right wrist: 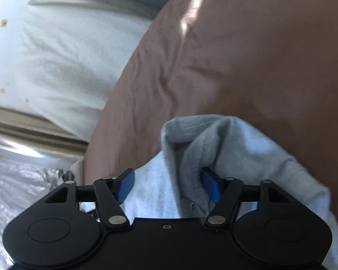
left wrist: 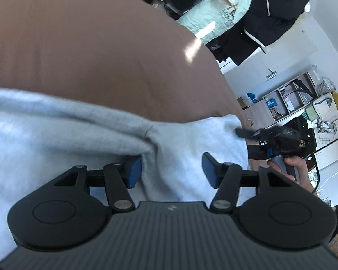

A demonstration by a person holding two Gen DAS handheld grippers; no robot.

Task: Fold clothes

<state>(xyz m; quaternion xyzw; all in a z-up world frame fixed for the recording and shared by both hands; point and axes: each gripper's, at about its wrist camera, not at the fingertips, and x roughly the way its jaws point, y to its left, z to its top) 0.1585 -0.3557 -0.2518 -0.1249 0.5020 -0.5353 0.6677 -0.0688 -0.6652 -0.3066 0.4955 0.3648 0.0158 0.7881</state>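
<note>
The grey garment [left wrist: 56, 123] lay bunched on the brown bed [left wrist: 90, 45] — both the left gripper [left wrist: 172, 172] and right gripper [right wrist: 167, 185] had fingers narrowed around folds, not clamped; cloth could slip free.

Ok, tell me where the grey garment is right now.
The grey garment lies on the brown bedsheet, low in both wrist views, its near edge bunched between the left gripper and right gripper fingers.
</note>
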